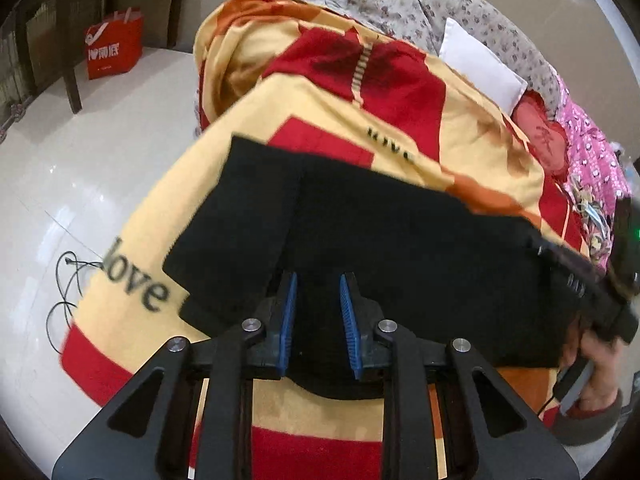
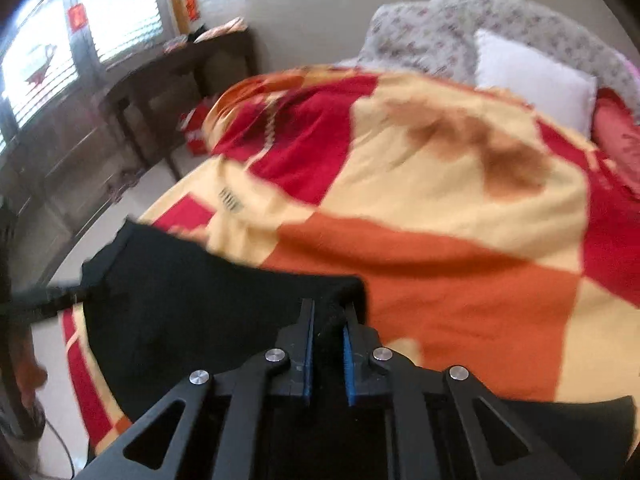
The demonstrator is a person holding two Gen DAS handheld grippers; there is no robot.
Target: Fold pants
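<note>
**A:** Where are the trousers?

**B:** The black, soft-knit pants (image 1: 360, 232) lie flat on the red, cream and orange fleece blanket (image 1: 320, 120) that covers the bed, near its front edge. They already look doubled, one layer's edge running across the other.

**A:** And your tools?

**B:** My left gripper (image 1: 318, 320) has its blue-padded jaws set over the near hem. There's a visible gap between the pads and black cloth behind it, so I can't tell whether they are pinching the fabric. My right gripper (image 2: 328, 356) has its jaws drawn narrow with a ridge of the black cloth rising between them; I read that as a grip on the pants, though that view is blurred.

**A:** Which way does the garment run?

**B:** Its long axis runs side to side along the front edge of the bed, from my left tool toward the right. The right tool sits at the end corner, so I judge it the nearer one to carry that end over toward the left.
</note>
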